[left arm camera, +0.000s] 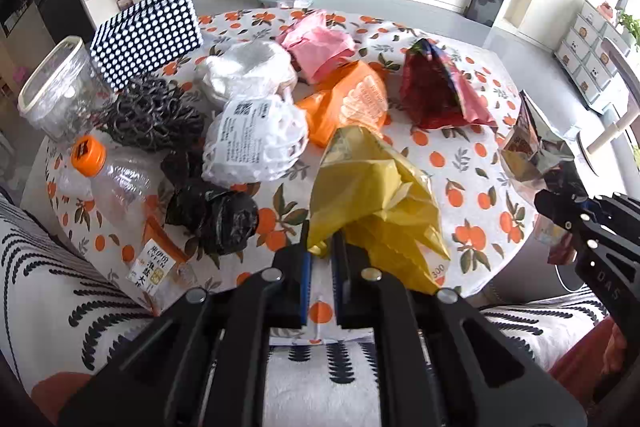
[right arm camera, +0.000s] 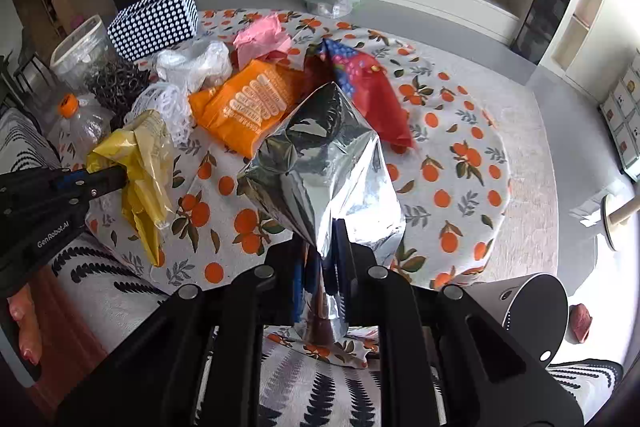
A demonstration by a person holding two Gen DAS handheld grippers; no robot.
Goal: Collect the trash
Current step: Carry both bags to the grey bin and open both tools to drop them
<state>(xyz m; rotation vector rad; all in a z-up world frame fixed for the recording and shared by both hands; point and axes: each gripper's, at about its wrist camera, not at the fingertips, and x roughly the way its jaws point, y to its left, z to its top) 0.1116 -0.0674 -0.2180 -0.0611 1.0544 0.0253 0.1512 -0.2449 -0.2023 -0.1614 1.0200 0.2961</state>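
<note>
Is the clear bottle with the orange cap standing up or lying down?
Lying down. The clear bottle rests on its side on the tablecloth, its orange cap pointing sideways toward the plastic tub.

Each camera sits just behind its own tongs, looking steeply down along them at the near edge of the table. Both views share the orange-print tabletop, and each catches the other tongs at its side edge: the right gripper, the left gripper.
</note>
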